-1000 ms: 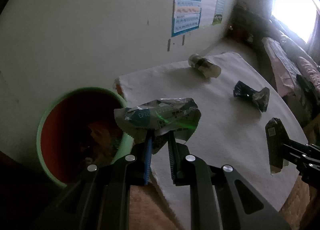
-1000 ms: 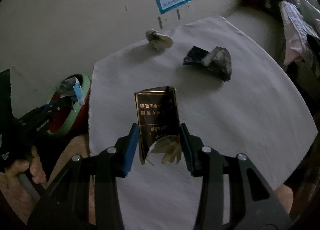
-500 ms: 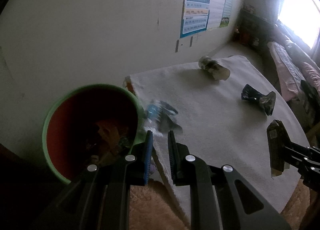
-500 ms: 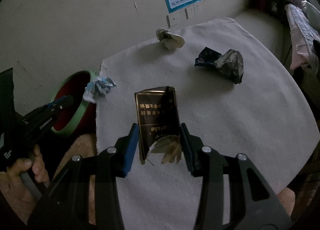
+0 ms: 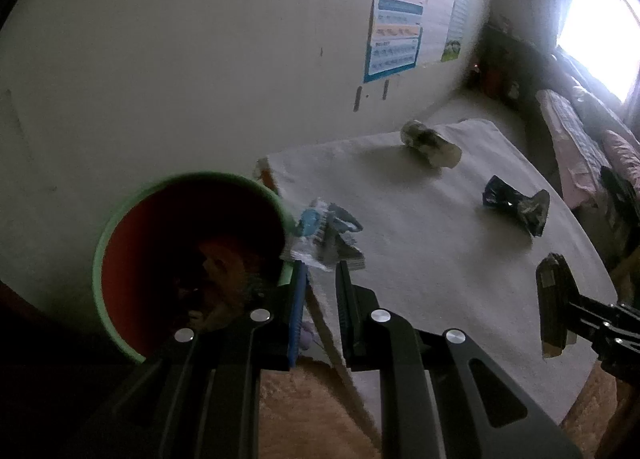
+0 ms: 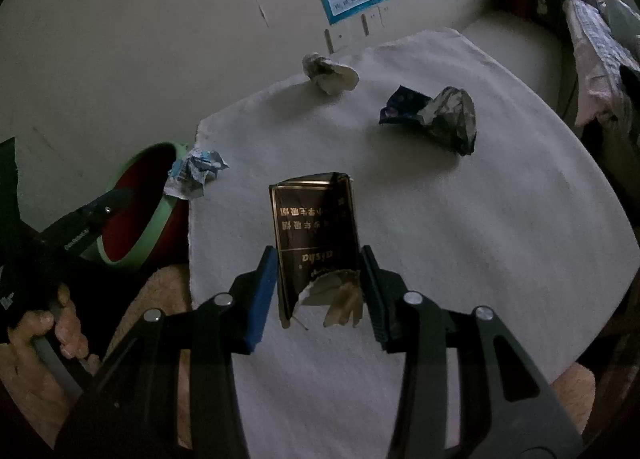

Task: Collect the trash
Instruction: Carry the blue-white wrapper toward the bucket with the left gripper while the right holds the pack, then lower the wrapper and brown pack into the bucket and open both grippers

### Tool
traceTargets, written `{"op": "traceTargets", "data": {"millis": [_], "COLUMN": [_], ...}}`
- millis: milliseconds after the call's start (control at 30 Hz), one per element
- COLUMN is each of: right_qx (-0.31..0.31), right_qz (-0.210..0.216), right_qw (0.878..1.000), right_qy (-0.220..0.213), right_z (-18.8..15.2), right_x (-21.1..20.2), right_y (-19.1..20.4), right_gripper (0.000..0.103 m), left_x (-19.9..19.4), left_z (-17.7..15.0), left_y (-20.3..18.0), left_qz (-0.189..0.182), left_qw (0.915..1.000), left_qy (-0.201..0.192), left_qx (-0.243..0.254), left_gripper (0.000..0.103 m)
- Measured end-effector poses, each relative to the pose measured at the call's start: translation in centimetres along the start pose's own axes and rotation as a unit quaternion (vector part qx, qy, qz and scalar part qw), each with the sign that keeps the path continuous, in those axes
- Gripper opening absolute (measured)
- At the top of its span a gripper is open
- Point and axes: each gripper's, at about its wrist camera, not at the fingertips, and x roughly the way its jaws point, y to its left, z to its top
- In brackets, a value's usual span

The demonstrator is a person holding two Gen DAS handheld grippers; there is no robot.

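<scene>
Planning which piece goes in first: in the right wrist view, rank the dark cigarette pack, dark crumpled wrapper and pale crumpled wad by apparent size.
1. Dark cigarette pack, though it is nearest the camera.
2. Dark crumpled wrapper.
3. Pale crumpled wad, farthest away.

1. Left gripper [image 5: 320, 279]: jaws nearly closed; a crumpled blue-and-white wrapper [image 5: 326, 237] is seen at its fingertips, though contact cannot be judged.
2. Green-rimmed bin [image 5: 105, 255], red inside, stands beside the table [image 5: 440, 259].
3. Pale crumpled wrapper [image 5: 430, 143] and dark wrapper [image 5: 516, 205] lie well apart on the cloth.
4. Right gripper [image 5: 576, 309] is closed on a dark carton [image 5: 552, 299].
</scene>
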Motion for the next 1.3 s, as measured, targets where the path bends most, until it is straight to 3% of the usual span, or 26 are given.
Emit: {"op": "traceTargets", "data": {"millis": [267,300,333,400,500,733,967,1133,1300], "right_qx": [0.004,0.004,0.005,0.006,0.008,0.017,0.045,0.051,0.057], "right_qz": [0.005,0.005,0.005,0.006,0.007,0.016,0.032,0.037,0.035], "right_qw": [1.000,1.000,1.000,1.000,1.000,0.999,0.998,0.997,0.997], "right_qy": [0.012,0.013,0.015,0.018,0.024,0.031,0.039,0.043,0.039], "right_z": [-0.4,-0.4,-0.4,-0.5,-0.6,-0.9,-1.0,-1.2,-1.0], "right_x": [0.8,1.0,1.1,1.3,1.6,2.2,2.7,3.1,2.9], "right_y": [-0.2,-0.2,-0.3,-0.4,-0.7,-1.5,-3.0,-3.4,-3.8], "right_gripper": [0.041,0.041,0.041,0.041,0.041,0.041,0.041,0.041,0.041], "left_x": [1.2,1.4,1.8,2.7,4.6,9.3,11.6,11.7,10.9], "left_z": [0.3,0.5,0.8,1.4,2.3,4.3,4.1,3.5,3.7], "left_y": [0.9,0.8,0.6,0.0,-0.8,-3.0,-3.7,-3.8,-3.3], "left_qz": [-0.008,-0.010,-0.013,-0.011,-0.010,0.033,0.069,0.078,0.059], "left_qw": [0.9999,0.9999,0.9999,0.9998,0.9992,0.9939,0.9868,0.9838,0.9889], "left_qy": [0.012,0.010,0.007,0.003,0.012,0.039,0.065,0.068,0.062], "left_qx": [-0.001,0.002,0.008,0.016,0.036,0.098,0.131,0.146,0.121], "left_gripper": [0.014,0.017,0.035,0.058,0.057,0.057,0.057,0.032,0.015]}}
